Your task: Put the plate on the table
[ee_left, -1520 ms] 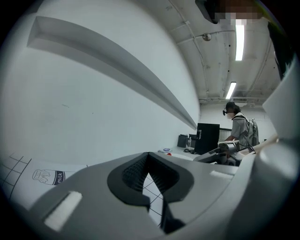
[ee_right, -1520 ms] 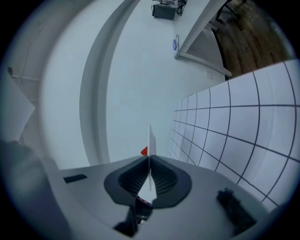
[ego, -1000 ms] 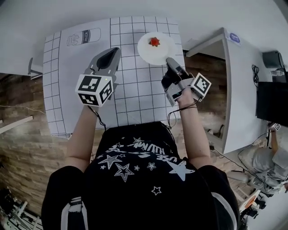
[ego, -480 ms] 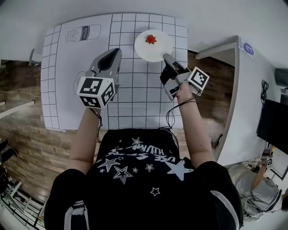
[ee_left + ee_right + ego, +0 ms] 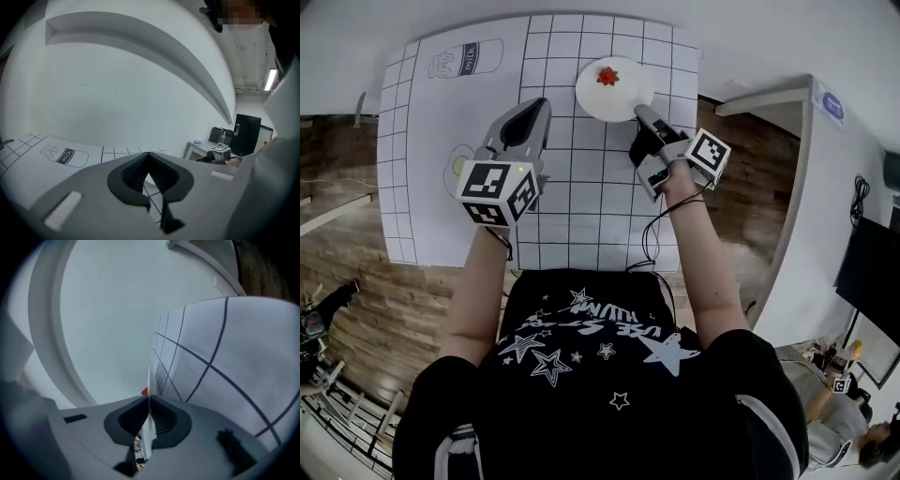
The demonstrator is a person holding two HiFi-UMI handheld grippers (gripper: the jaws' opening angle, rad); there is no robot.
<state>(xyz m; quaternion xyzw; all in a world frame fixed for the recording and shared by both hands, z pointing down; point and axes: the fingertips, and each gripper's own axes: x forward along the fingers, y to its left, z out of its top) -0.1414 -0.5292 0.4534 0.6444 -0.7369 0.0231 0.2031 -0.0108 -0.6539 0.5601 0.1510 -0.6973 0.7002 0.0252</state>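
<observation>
The round white plate (image 5: 620, 97) is out over the far part of the bench (image 5: 422, 216), which is covered by a white sheet ruled in black squares (image 5: 581, 206). From above I cannot tell whether the plate sits on the sheet or is held just clear of it. A small red piece of food (image 5: 607, 76) lies on the plate towards its far side. The right gripper (image 5: 639, 111), grey with a black-and-white marker cube at its back, reaches in from the near right, and its jaws are closed tight on the plate's near rim. In the right gripper view (image 5: 149, 401) the plate (image 5: 149, 379) shows edge-on as a thin white line pinched between the ribbed black pads, with the red piece (image 5: 144, 391) peeking out just beyond them and the ruled sheet (image 5: 234, 362) off to one side. The left gripper (image 5: 540, 105), the same grey kind, hovers over the sheet to the left of the plate and apart from it. In the left gripper view (image 5: 149, 157) its jaws are drawn together at the tips with nothing between them. A line drawing of a milk bottle (image 5: 467, 59) is printed at the sheet's far left corner. The person wears a black shirt with white stars (image 5: 581, 375) and stands on a brown wooden plank floor (image 5: 347, 309).
</observation>
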